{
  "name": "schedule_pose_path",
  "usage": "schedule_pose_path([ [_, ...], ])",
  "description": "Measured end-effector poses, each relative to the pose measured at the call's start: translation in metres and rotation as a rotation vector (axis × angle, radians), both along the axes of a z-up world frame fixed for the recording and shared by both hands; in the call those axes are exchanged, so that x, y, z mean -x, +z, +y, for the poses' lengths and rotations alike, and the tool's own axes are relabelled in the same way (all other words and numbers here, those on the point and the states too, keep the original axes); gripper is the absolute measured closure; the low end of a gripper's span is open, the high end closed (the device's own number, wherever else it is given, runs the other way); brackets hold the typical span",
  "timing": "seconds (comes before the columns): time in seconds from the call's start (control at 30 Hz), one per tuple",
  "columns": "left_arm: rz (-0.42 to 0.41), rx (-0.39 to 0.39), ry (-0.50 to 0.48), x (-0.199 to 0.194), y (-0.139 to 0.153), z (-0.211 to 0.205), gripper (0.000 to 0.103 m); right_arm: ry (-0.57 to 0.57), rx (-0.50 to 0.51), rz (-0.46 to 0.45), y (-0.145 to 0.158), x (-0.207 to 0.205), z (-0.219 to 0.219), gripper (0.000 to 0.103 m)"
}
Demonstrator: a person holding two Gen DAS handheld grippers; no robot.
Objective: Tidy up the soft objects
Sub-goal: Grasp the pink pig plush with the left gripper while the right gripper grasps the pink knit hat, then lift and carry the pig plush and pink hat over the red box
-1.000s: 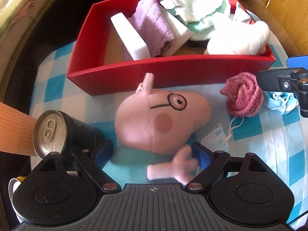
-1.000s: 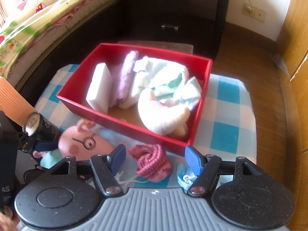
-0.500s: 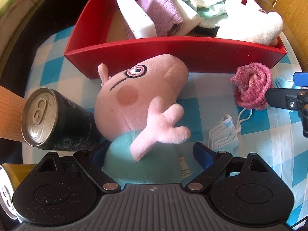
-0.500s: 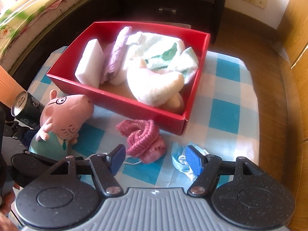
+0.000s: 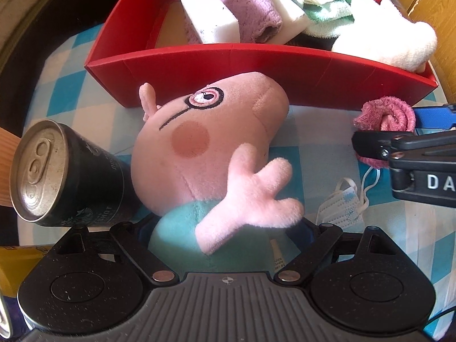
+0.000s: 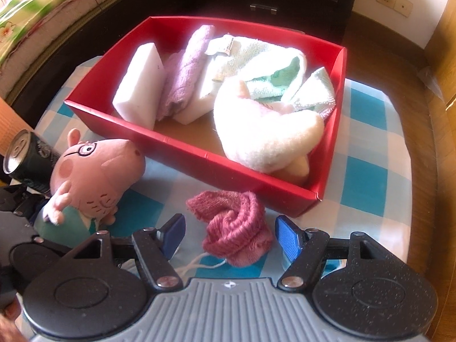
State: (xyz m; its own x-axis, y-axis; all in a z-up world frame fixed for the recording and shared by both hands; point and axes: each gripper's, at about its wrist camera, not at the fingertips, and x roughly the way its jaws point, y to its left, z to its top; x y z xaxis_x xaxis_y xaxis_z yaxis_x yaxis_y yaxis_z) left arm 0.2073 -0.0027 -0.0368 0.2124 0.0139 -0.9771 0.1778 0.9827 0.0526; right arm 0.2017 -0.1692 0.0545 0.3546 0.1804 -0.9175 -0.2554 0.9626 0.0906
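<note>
A pink plush pig (image 5: 205, 142) with a teal body lies on the checked cloth, its head against the red box (image 5: 256, 71). My left gripper (image 5: 228, 225) stands open and points down over it. The teal body fills the gap between the fingers and hides the pads. A rolled pink knitted piece (image 6: 236, 228) lies in front of the box, and my right gripper (image 6: 230, 233) is open around it. A little cloth shows on both sides of the piece, clear of the blue pads (image 6: 287, 236). The box (image 6: 199, 156) holds white sponges, a purple cloth, pale green towels and a white plush.
A dark drink can (image 5: 57, 176) stands against the pig's left side, close to my left finger. A folded face mask (image 5: 342, 205) lies between the two grippers. The checked cloth (image 6: 370, 171) ends at a wooden floor on the right. A bed and dark drawers lie beyond the box.
Both grippers have come down closer to the table. The pig has turned so its head points at the box and its body sits between the left fingers. The pink piece looms larger between the right fingers.
</note>
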Motion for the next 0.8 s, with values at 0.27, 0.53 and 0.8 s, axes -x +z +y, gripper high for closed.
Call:
schedule_pose_path([
  [0.27, -0.004, 0.014, 0.006, -0.002, -0.002, 0.004, 0.018, 0.012, 0.048, 0.009, -0.017, -0.006, 0.007, 0.071],
  [0.53, -0.021, -0.035, -0.024, 0.015, 0.005, -0.008, 0.032, 0.032, 0.051, 0.029, -0.017, 0.003, 0.005, 0.084],
  [0.8, -0.015, -0.064, -0.062, 0.024, 0.006, -0.015, 0.034, 0.08, 0.064, 0.035, -0.018, 0.02, 0.01, 0.086],
])
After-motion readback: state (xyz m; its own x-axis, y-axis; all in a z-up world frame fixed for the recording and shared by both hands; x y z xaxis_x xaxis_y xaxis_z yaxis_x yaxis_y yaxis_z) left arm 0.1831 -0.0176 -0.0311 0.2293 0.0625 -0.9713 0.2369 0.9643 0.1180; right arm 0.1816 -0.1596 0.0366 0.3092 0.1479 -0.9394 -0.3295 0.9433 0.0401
